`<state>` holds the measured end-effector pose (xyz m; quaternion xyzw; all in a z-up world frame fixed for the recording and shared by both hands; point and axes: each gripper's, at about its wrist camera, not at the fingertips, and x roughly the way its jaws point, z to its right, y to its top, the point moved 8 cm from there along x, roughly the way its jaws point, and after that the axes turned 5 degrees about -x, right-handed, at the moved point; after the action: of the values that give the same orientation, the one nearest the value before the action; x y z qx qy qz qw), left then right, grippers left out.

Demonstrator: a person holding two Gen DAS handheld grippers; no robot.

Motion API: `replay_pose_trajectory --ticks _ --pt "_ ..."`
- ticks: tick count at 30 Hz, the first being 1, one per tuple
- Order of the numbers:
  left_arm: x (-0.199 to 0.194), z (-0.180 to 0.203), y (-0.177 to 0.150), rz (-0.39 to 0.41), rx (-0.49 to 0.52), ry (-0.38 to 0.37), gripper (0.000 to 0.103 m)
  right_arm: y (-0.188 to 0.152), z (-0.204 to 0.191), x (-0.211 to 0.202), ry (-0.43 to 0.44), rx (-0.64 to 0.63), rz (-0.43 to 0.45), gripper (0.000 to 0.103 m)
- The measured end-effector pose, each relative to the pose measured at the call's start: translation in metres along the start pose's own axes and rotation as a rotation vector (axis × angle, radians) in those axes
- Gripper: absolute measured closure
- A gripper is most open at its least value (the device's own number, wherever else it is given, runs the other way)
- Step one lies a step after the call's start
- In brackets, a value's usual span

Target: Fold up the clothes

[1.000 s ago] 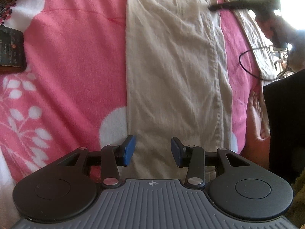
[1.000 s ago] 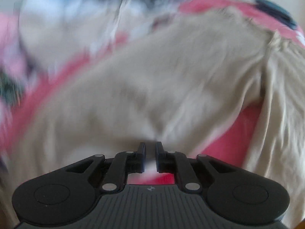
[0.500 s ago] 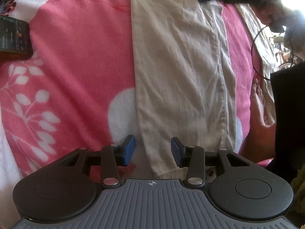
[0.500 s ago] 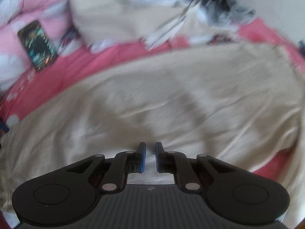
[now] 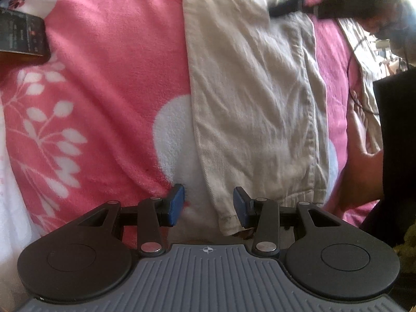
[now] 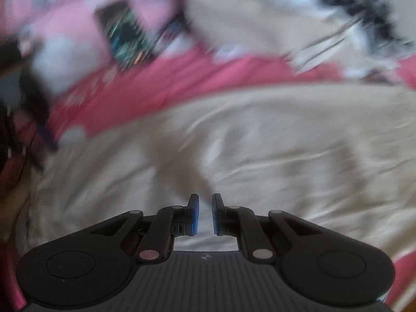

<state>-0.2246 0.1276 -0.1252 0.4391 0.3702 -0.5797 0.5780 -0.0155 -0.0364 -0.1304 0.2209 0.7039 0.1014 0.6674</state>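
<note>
You have 1 pair of beige trousers (image 5: 254, 91) flat on the pink blanket (image 5: 109, 83); your left gripper (image 5: 208, 205) gapes over its hem, gripping nothing; your right gripper (image 6: 205, 214), nearly closed, holds nothing; 1 phone (image 5: 20, 35) lies apart.

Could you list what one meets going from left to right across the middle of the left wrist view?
Dark phone → pink floral blanket → beige trousers leg → strip of pink blanket → bare foot → black object at the right edge.
</note>
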Motion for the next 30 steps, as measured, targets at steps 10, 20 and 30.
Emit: replay_pose_trajectory --ticks 10,20,30 --pt "-0.003 -0.008 -0.003 -0.024 -0.011 -0.018 0.062 -0.025 -0.039 -0.03 0.167 -0.119 -0.07 0.092" --pt "-0.01 -0.013 -0.007 -0.013 -0.036 0.016 0.062 -0.037 -0.138 0.004 0.428 -0.26 -0.037 0.092" --pt "-0.026 -0.028 -0.003 0.041 -0.065 0.046 0.062 -0.008 -0.113 0.005 0.376 -0.165 0.02 0.093"
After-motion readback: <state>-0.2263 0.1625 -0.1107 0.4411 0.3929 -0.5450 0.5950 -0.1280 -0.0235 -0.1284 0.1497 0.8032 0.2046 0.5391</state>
